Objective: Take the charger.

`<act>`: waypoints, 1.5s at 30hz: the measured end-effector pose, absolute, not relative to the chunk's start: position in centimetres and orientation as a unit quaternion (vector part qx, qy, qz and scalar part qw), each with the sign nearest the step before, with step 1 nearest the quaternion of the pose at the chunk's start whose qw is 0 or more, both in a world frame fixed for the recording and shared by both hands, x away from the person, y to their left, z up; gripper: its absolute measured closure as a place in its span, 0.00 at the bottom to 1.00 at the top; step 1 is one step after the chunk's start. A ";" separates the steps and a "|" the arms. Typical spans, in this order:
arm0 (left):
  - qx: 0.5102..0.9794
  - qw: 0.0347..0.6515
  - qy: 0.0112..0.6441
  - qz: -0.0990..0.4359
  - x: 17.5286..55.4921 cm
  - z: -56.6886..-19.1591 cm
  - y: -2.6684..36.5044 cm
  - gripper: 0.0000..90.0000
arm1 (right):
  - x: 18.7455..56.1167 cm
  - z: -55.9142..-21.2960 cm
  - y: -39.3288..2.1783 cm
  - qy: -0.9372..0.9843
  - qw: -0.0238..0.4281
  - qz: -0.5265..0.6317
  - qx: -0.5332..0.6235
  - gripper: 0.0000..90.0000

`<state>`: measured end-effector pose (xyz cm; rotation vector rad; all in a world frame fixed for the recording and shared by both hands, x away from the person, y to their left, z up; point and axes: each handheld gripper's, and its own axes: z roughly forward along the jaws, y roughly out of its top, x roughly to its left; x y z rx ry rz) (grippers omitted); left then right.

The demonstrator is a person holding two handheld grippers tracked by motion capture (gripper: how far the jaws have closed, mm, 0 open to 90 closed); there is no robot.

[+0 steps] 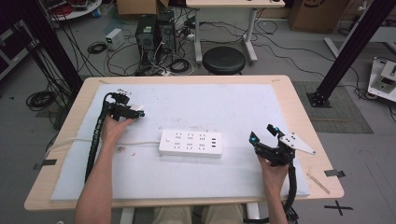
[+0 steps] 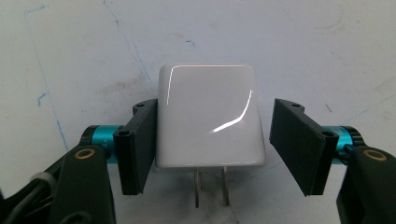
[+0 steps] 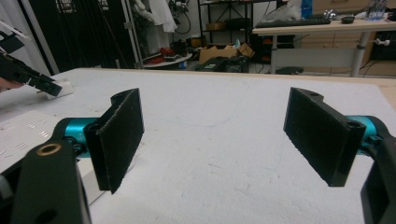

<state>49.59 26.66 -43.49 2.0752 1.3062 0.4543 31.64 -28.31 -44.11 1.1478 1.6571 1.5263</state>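
Observation:
A glossy white plug adapter (image 2: 208,116) with two metal prongs lies on the white mat between the jaws of my left gripper (image 2: 215,109). The left pad (image 2: 137,144) sits against its side, while a gap separates the right pad (image 2: 296,140) from it. In the high view my left gripper (image 1: 127,110) is at the mat's far left. A white power strip (image 1: 190,143) lies in the middle of the mat. My right gripper (image 1: 262,132) rests near the mat's right side, jaws wide open with nothing between them (image 3: 215,116).
The power strip's white cord (image 1: 140,143) runs left across the mat toward the table edge (image 1: 56,144). Beyond the wooden table are a black stool (image 1: 223,59), computer towers and floor cables. The right gripper view catches the left gripper (image 3: 28,74) at its far left.

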 end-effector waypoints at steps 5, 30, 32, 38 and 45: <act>0.786 0.320 0.500 0.175 49.6 -43.5 26.9 0.45 | 31.7 -44.1 -28.3 0.626 0.303 0.575 0.431 0.23; 0.799 0.299 0.486 0.189 49.6 -43.7 26.5 0.47 | 31.8 -44.1 -28.2 0.629 0.302 0.571 0.433 0.23; 0.799 0.299 0.489 0.183 49.5 -43.6 26.4 0.47 | 31.8 -44.1 -28.2 0.629 0.301 0.571 0.433 0.23; 0.793 0.313 0.492 0.175 49.0 -42.5 26.6 0.47 | 31.9 -44.1 -28.1 0.633 0.301 0.567 0.433 0.23; 0.795 0.325 0.479 0.180 47.5 -40.2 26.3 0.47 | 31.9 -44.1 -28.1 0.632 0.304 0.567 0.432 0.23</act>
